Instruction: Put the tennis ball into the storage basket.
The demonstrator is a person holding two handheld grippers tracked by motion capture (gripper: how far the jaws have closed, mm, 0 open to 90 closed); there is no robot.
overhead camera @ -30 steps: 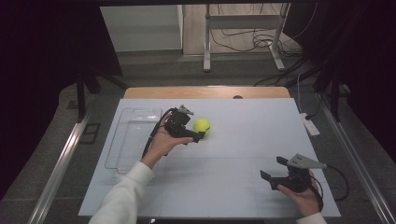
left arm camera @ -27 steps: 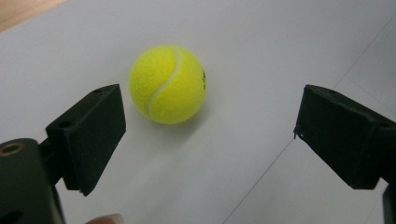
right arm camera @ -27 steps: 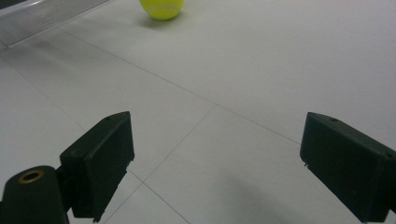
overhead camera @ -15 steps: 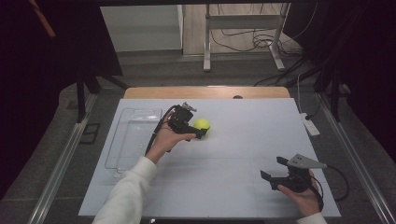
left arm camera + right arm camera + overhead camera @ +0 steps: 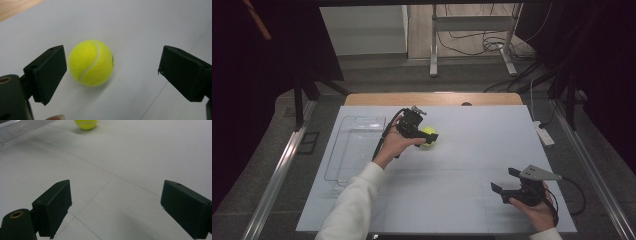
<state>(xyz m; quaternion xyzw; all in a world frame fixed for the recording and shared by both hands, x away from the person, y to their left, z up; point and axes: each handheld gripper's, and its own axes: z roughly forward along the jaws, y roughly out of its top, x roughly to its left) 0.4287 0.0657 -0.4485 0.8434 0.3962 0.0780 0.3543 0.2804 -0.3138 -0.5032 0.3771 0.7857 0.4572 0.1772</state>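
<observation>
A yellow tennis ball point(image 5: 429, 136) rests on the white table point(image 5: 472, 150), a little left of centre and towards the far side. My left gripper point(image 5: 428, 139) is right at it, open. In the left gripper view the ball point(image 5: 91, 63) sits on the table between the two wide-apart jaws, close to the left one, with neither touching it. My right gripper point(image 5: 505, 183) hovers open near the front right of the table with nothing between its jaws. In the right gripper view the ball point(image 5: 86, 124) shows far off at the top edge.
A clear plastic tray point(image 5: 354, 147) lies along the left side of the table, seen also as a transparent tray edge point(image 5: 22, 128) in the right gripper view. A white power strip point(image 5: 543, 133) sits by the right edge. Cables and a metal stand are on the floor beyond.
My left hand has pushed the gripper a little farther forward onto the ball. The ball and my right gripper have stayed put.
</observation>
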